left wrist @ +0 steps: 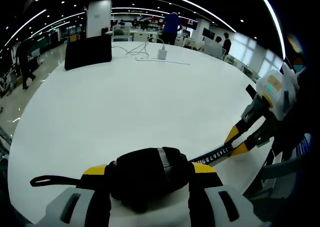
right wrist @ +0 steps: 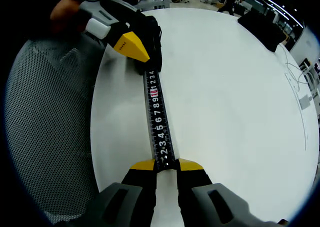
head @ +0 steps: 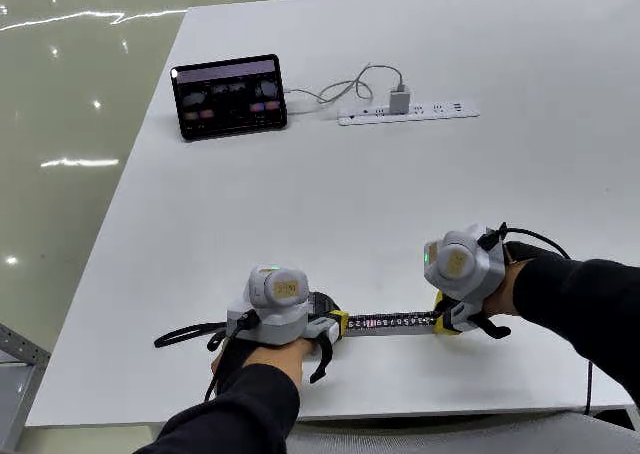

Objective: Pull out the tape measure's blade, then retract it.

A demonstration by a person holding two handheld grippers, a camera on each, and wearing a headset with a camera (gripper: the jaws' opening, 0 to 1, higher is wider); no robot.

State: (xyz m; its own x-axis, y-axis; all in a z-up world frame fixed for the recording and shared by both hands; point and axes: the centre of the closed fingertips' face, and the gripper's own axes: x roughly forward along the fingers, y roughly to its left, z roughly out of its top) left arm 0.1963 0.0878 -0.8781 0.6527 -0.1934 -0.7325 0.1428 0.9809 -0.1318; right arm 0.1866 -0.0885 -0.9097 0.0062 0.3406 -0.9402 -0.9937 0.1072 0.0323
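Head view: left tongs squeeze the case so it cannot slide; right tongs pinch the blade end beyond the case.

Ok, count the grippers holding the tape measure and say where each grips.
2. The left gripper clamps the case; the right gripper pinches the pulled-out blade near its tip.

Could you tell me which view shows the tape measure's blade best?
The right gripper view: the blade runs lengthwise, numbers readable. The head view shows it small; the left gripper view, a short stretch.
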